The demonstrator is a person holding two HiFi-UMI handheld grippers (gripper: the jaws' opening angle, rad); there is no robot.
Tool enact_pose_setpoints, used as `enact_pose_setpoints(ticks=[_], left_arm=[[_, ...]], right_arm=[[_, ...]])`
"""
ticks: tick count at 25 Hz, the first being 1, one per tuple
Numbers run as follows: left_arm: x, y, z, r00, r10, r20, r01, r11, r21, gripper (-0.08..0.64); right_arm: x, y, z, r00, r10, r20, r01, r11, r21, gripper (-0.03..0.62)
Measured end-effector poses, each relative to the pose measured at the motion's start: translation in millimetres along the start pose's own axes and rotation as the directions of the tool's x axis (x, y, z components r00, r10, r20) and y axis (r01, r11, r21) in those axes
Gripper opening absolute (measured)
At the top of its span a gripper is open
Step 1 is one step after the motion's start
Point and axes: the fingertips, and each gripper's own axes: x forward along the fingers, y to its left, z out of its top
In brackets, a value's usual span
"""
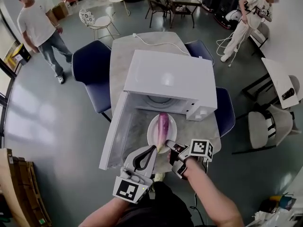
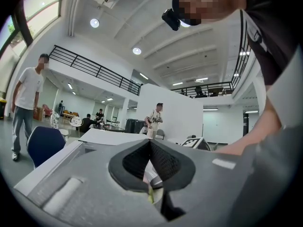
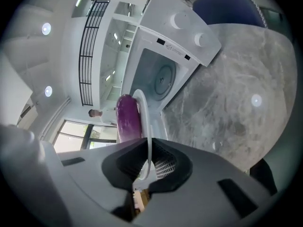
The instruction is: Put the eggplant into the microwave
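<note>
One white microwave sits on one marble table, with three navy chairs around it. One eggplant, one white plate, one white cable. Two grippers: the left gripper and the right gripper. Two people standing.

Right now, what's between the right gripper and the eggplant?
Only the white plate under the eggplant; the right gripper pinches its rim. Right gripper view.
</note>
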Motion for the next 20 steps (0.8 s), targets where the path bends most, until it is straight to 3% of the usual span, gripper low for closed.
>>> enact_pose_setpoints(ticks=[8,20], left_arm=[[22,23,-41,0.999,-0.029,-0.032,0.028,0.999,-0.028,0.006],[45,51,-64,0.999,-0.019,-0.032,0.017,0.999,-0.047,0.006]], right_arm=[[61,-37,38,0.996,-0.022,0.084,0.015,0.997,0.079,0.02],[124,-70,107,0.973,-0.043,0.225,0.0,0.982,0.188,0.02]])
